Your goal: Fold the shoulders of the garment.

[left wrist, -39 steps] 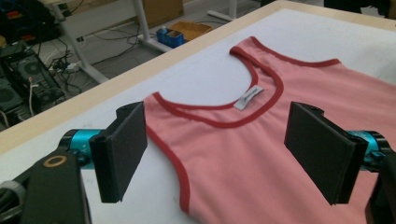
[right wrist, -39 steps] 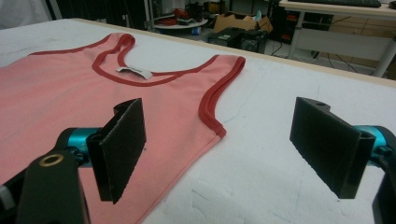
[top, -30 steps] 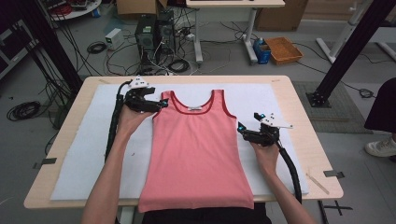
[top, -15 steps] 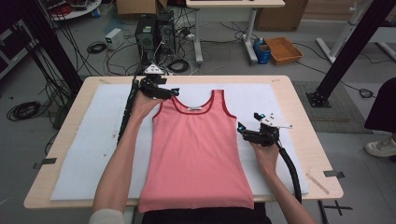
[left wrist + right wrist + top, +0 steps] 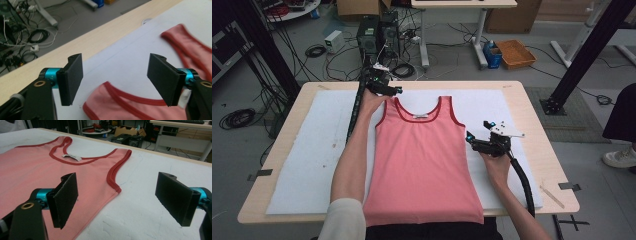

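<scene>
A pink tank top (image 5: pixel 424 155) with red trim lies flat, neck away from me, on a white mat (image 5: pixel 312 150). My left gripper (image 5: pixel 396 91) hovers at the top of the garment's left strap, pointing right. In the left gripper view its jaws (image 5: pixel 117 80) stand apart over that strap (image 5: pixel 117 102); they have just been closing, and the strap lies below them, not pinched. My right gripper (image 5: pixel 469 137) rests open at the top's right side, below the armhole. In the right gripper view (image 5: pixel 120 197) its left jaw is over the pink cloth (image 5: pixel 30 162) and its right jaw over bare mat.
The mat covers most of a wooden table (image 5: pixel 532 125). A strip of tape (image 5: pixel 552 196) lies near the front right corner. Beyond the far edge are computer towers (image 5: pixel 377 30), floor cables, an orange crate (image 5: pixel 516 52) and a black frame post (image 5: pixel 582 55).
My left hand has moved away from me and to the right, from the top's left shoulder area to the tip of the left strap. The right hand has kept still.
</scene>
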Available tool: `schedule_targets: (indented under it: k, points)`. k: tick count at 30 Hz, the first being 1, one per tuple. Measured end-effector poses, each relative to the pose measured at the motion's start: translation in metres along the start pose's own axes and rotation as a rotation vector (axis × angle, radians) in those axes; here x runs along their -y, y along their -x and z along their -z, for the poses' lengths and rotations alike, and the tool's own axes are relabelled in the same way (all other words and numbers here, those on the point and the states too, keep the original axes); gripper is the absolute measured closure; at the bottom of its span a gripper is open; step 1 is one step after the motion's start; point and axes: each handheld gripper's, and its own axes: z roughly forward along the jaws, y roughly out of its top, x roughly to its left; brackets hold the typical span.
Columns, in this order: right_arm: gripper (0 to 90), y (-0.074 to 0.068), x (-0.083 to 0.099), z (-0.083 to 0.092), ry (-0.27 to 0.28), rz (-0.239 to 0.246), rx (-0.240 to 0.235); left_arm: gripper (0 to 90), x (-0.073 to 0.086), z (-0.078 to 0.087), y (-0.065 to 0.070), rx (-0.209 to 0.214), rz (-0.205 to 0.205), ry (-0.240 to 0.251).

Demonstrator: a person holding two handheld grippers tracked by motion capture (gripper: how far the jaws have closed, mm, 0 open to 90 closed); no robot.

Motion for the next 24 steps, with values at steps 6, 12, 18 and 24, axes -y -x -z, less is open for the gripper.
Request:
schedule_targets:
  k: [6, 12, 18, 24]
  points:
    - [18.1, 0.000, 0.000, 0.000, -0.001, -0.004, 0.000, 42.4, 0.017, -0.018, -0.012, -0.039, 0.010, -0.053]
    - [18.1, 0.001, 0.000, 0.000, 0.000, -0.001, 0.000, 46.5, 0.025, -0.022, -0.021, -0.026, 0.028, -0.065]
    - [18.1, 0.000, 0.000, 0.000, 0.000, -0.002, 0.001, 49.0, 0.028, -0.031, -0.018, 0.003, 0.024, -0.072]
    - [18.1, 0.000, 0.000, 0.000, -0.001, -0.001, 0.001, 50.1, 0.029, -0.039, -0.010, 0.018, -0.010, -0.077]
